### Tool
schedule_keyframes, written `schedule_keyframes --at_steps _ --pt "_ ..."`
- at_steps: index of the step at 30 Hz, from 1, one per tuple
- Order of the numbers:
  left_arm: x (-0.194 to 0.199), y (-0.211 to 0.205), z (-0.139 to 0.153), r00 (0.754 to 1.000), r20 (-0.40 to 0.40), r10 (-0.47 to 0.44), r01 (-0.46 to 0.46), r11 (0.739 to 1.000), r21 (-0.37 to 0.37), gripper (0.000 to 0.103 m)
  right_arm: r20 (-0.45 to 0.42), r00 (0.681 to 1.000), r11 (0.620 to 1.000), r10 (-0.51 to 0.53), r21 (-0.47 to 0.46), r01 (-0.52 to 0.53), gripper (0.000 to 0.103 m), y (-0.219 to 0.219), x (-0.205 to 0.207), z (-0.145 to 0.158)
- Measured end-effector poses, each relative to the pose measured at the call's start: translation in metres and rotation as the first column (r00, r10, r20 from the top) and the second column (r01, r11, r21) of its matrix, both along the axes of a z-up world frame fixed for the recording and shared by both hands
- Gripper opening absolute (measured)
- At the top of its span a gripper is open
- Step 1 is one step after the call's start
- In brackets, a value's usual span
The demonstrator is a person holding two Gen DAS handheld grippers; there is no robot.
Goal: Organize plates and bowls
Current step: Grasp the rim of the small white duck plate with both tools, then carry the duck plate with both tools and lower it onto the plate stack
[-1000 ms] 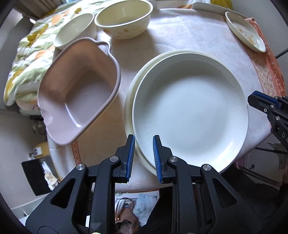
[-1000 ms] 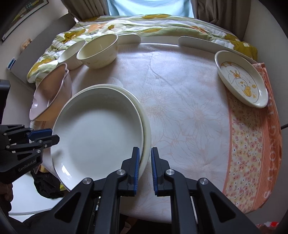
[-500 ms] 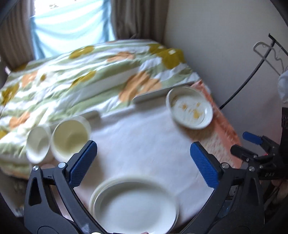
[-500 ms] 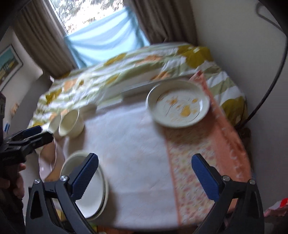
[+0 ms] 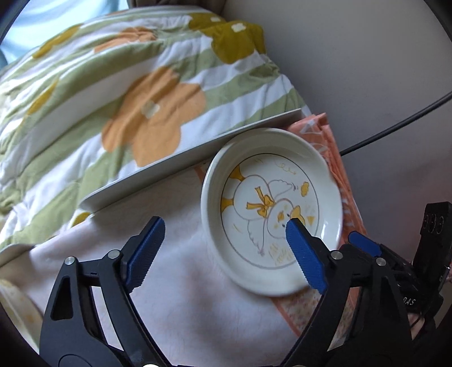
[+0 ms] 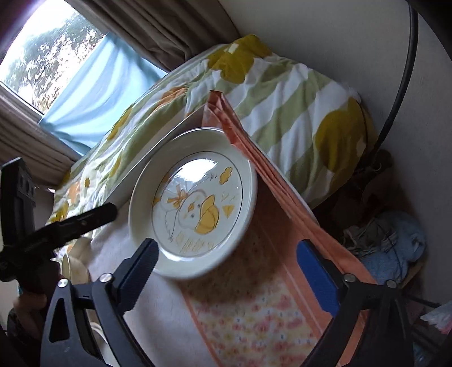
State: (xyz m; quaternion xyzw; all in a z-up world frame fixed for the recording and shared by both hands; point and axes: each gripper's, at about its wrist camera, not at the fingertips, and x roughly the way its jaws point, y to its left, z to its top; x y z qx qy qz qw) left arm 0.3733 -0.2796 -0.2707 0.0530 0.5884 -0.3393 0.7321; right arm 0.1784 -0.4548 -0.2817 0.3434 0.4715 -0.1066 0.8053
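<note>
a bed with a quilt (image 6: 282, 93) striped white and green, with orange and mustard flowers, runs along the table's (image 5: 197, 305) far edge. a plain pale wall (image 5: 353, 56) stands to the right. daylight enters a window (image 6: 42, 53) with brown curtains (image 6: 158, 25) and a blue sheer (image 6: 96, 93).

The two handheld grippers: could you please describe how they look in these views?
Both the left gripper and the right gripper have black angular plastic frames with silver rivets and ribbed blue pads on the fingers. Small white lettering marks the right gripper's body, too blurred to read.
</note>
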Motion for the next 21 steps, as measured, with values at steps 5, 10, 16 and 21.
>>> schedule_keyframes --at_steps 5,10,16,21 --pt "0.006 -0.012 -0.017 1.000 -0.016 -0.021 0.021 0.999 0.027 0.063 -0.006 1.000 1.000 0.005 -0.016 -0.005 0.066 -0.004 0.016 -0.012" --pt "0.011 -0.017 -0.026 0.999 -0.021 -0.025 0.026 0.998 0.050 0.026 -0.019 1.000 0.998 -0.003 -0.055 0.001 0.046 -0.006 0.023 -0.015" --pt "0.017 -0.015 -0.029 1.000 -0.019 -0.011 0.012 0.999 0.053 0.017 -0.059 0.998 0.997 0.008 -0.075 -0.013 0.019 -0.008 0.032 -0.023" --pt "0.013 -0.017 -0.026 1.000 0.012 -0.014 0.013 0.997 0.077 0.018 -0.074 0.997 0.993 0.037 -0.107 -0.045 0.012 -0.009 0.032 -0.024"
